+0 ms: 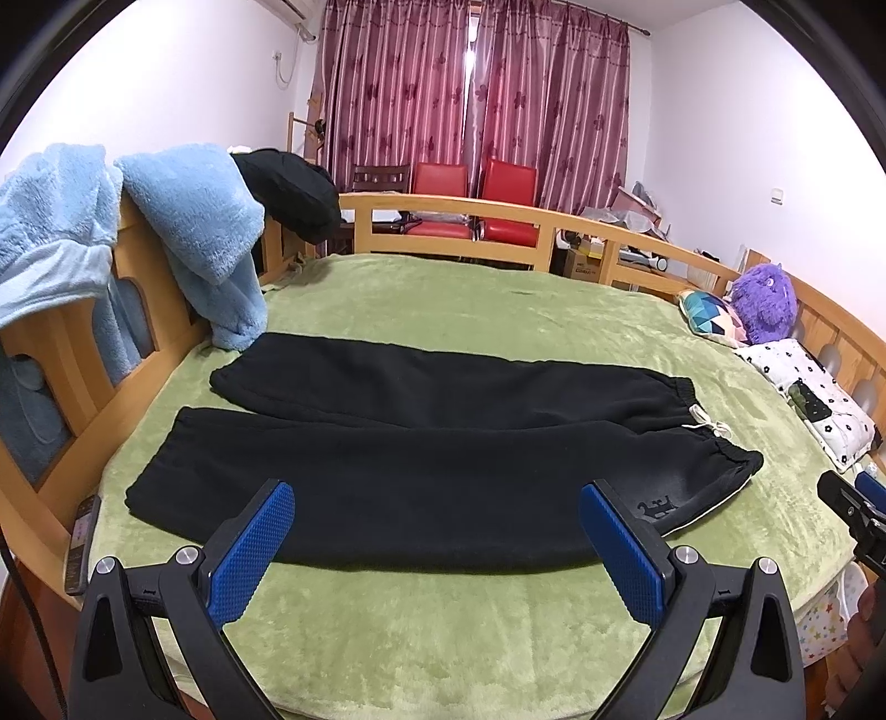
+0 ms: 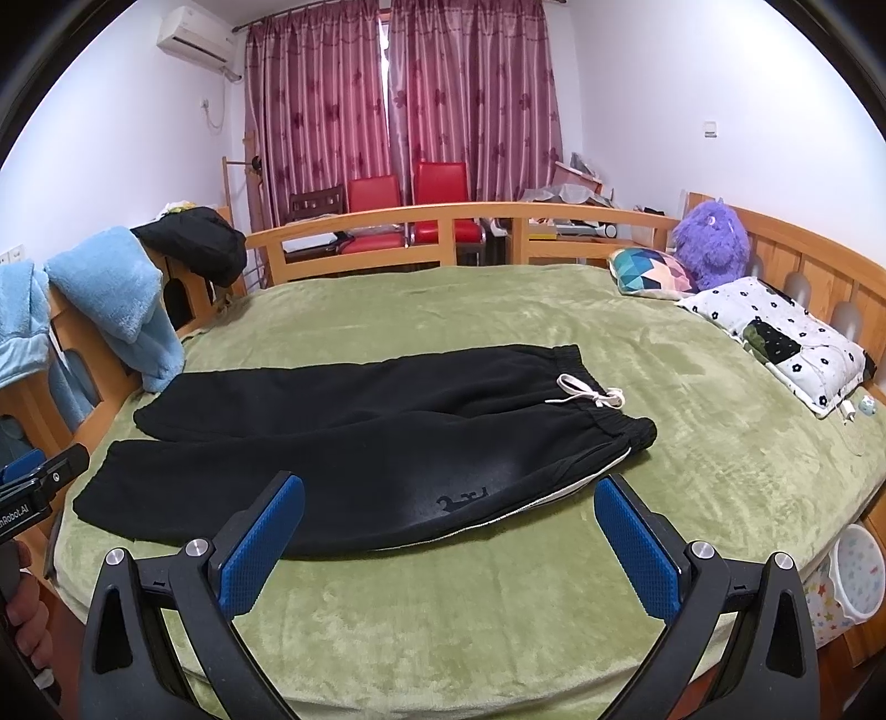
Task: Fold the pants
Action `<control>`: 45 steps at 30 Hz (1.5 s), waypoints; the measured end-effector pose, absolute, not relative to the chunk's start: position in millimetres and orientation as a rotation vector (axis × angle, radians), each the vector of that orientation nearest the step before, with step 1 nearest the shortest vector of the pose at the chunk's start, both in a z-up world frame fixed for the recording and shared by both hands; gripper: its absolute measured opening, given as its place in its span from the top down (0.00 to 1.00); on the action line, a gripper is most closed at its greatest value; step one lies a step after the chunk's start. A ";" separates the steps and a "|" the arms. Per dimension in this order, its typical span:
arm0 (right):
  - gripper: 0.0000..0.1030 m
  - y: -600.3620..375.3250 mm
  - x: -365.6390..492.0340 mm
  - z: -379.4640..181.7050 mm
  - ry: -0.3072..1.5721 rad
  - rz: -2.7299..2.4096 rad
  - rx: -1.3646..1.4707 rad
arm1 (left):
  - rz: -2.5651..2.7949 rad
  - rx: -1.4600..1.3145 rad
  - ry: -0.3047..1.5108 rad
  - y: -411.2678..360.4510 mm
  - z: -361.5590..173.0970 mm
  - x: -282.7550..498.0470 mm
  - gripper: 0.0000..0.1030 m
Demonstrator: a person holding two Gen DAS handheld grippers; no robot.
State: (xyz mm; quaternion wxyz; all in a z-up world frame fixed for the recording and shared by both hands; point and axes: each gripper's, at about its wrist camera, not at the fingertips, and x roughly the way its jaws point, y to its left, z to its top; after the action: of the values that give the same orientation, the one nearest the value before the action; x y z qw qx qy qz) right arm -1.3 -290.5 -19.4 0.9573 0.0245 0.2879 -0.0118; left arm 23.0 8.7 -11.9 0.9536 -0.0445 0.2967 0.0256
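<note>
Blue-padded and spread wide, the left gripper [image 1: 437,512] is hovering empty just above the near edge of the bed in the left wrist view, its fingers [image 1: 252,554] framing the near leg of the black fleece pants [image 1: 432,443]. These pants are lying flat and unfolded across the green plush bed cover [image 1: 470,626], cuffs to the left, elastic waistband with its white drawstring [image 1: 706,423] to the right. Light blue fluffy robes [image 1: 194,238] are hanging over the wooden bed rail [image 1: 443,207] on the left, and a purple plush toy [image 1: 764,302] is sitting by the far right rail. Maroon flowered curtains [image 1: 476,94] are covering the window behind two red chairs [image 1: 476,199].

Seen from the right wrist, the right gripper [image 2: 448,518] is likewise gaping open and holding nothing, poised over the cover [image 2: 443,620] just in front of the pants [image 2: 360,454], near the hip end. A white flower-print pillow [image 2: 775,338] is resting along the right rail, beside a geometric-patterned cushion [image 2: 650,271]. A white air conditioner [image 2: 196,36] is hanging high on the left wall.
</note>
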 end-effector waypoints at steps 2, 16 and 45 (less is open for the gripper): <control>0.00 -288.3 6.6 -23.7 0.588 -0.016 0.049 | 0.060 -0.093 0.613 11.6 -18.2 30.7 0.00; 0.16 -301.7 83.4 -117.0 0.779 -0.004 0.097 | 0.107 -0.151 0.746 49.6 -96.2 85.5 0.01; 0.32 -412.1 187.8 -227.7 0.945 -0.051 0.517 | 0.274 -0.634 0.891 207.0 -228.3 142.5 0.29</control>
State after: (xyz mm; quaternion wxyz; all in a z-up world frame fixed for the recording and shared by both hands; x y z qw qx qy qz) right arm 187.8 -412.1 -227.7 0.8582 0.2460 0.4499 -0.0245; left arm 142.5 207.0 -228.3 0.8453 -0.3004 0.4225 0.1298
